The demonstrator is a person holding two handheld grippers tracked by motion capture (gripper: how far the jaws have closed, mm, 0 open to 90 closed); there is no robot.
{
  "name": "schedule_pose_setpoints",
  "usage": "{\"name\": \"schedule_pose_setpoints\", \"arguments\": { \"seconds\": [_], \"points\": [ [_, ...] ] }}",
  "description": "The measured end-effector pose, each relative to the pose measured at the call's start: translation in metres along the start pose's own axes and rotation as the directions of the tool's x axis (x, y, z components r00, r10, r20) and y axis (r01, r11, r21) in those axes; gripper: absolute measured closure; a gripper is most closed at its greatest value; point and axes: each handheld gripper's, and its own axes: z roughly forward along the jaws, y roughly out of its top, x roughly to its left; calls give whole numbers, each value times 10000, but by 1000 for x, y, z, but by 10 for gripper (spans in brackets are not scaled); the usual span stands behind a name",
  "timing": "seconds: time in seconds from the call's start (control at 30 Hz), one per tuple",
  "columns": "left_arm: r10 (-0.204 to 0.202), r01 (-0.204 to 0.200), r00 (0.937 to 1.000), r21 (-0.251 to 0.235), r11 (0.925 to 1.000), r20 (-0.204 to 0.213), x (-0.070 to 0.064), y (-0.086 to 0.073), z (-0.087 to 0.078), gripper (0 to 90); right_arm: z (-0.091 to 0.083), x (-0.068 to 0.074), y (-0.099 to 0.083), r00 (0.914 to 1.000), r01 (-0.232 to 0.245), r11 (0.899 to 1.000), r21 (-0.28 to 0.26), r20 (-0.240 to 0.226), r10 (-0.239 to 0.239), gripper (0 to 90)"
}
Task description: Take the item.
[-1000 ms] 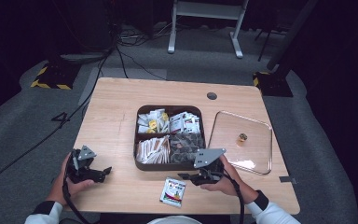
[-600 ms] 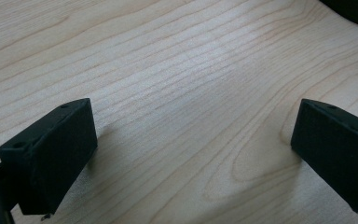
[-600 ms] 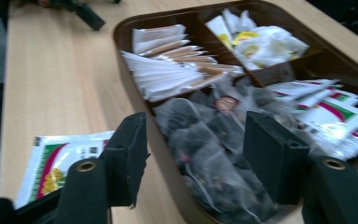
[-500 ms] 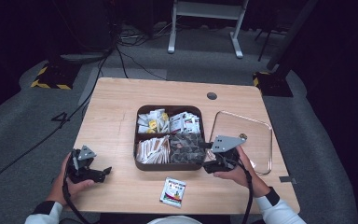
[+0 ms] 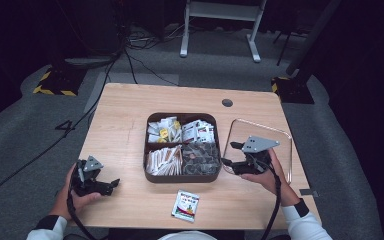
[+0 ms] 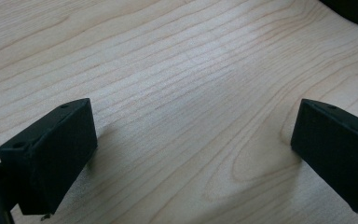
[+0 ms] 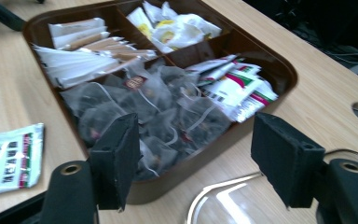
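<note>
- The right gripper [image 5: 231, 154], fingers spread wide and holding nothing, hovers over the left rim of the clear glass lid [image 5: 285, 150], which lies flat on the worktop [image 5: 125, 115].
- It points at the near right compartment of the dark brown four-compartment tray [image 5: 182, 178], full of translucent mesh tea bags [image 7: 154, 107]; these lie straight ahead of the fingers, just beyond the tray wall.
- The green-and-white sachet [image 5: 186, 204] lies alone on the worktop, nearer the person than the tray, long axis roughly front to back.
- The left gripper [image 5: 111, 183], fingers wide and empty, rests well apart on bare wood; the right one is nearer the tray.
</note>
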Motion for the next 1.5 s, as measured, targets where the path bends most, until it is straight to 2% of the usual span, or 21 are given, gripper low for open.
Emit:
{"name": "schedule_pose_setpoints", "arguments": {
  "seconds": [0.2,0.33,0.4,0.57,0.77,0.93,1.07,1.23,1.33,1.5],
  "points": [
    [0,0,10000,-2,10000,-1,0,0,0,4,-4,-14,-6,9985,-232,9996,182,501,223,286],
    [5,-5,10000,26,10000,17,0,0,0,4,-7,-26,-12,9944,-487,9983,333,960,453,264],
    [6,-6,10000,29,10000,17,0,0,0,4,-8,-33,-17,9937,-644,9971,396,945,604,258],
    [-20,20,10000,-18,10000,-5,0,0,0,4,-7,-47,-30,9873,-957,9931,679,1334,860,258],
    [-69,69,10000,-12,10000,-3,0,0,0,4,-4,-71,-50,9727,-1763,9792,1006,1701,1576,267],
    [-27,27,10000,-17,10000,-3,0,0,0,4,-4,-86,-66,9563,-2286,9666,1157,2127,2007,278],
    [-11,11,10000,-13,10000,12,0,1,1,3,-4,-95,-80,9514,-2395,9641,1148,2258,2095,280],
    [-9,9,10000,-12,10000,10,0,1,1,3,-1,-104,-96,9386,-2918,9497,1141,2253,2613,300],
    [-7,7,10000,-11,10000,11,0,1,1,2,3,-106,-103,9385,-2976,9463,1267,2206,2656,315],
    [-4,4,10000,-19,10000,13,0,1,1,3,9,-109,-109,9336,-3176,9379,1397,2190,2836,351]
  ]
}}
